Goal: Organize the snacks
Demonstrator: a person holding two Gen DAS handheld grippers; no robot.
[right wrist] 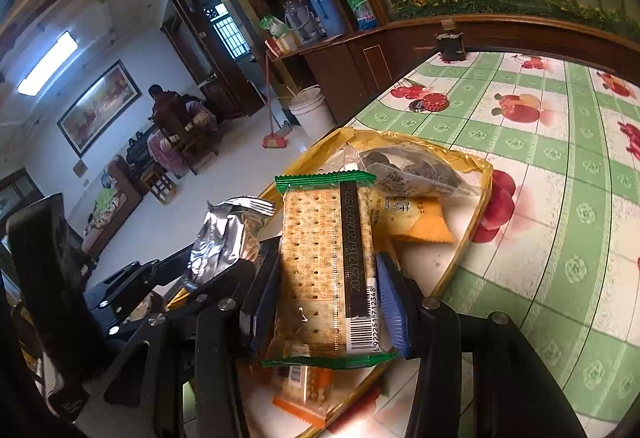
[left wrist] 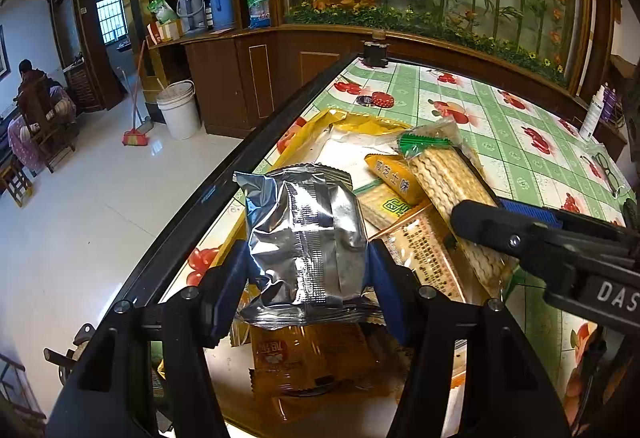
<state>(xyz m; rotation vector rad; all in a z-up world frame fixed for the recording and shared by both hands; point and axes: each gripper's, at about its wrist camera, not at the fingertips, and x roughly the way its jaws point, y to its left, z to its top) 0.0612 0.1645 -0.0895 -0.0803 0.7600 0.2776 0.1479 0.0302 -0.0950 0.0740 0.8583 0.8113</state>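
My left gripper [left wrist: 306,270] is shut on a silver foil snack packet [left wrist: 306,238] and holds it above a yellow-rimmed tray [left wrist: 344,118] of snacks. My right gripper [right wrist: 324,298] is shut on a clear green-edged cracker pack [right wrist: 326,262] above the same tray [right wrist: 476,162]; that pack also shows in the left wrist view [left wrist: 452,190]. In the tray lie orange and yellow snack packets [left wrist: 392,178], a dark cookie bag [right wrist: 412,170] and a yellow packet [right wrist: 416,218]. The silver packet also shows in the right wrist view [right wrist: 224,238].
The table has a green checked fruit-print cloth [right wrist: 560,158]. A red bottle cap [left wrist: 382,100] and a dark lid lie near its far edge, with a black holder [left wrist: 375,54] at the back. Glasses [left wrist: 604,170] and bottles [left wrist: 596,114] are at the right. The table edge [left wrist: 224,194] drops to the floor at left.
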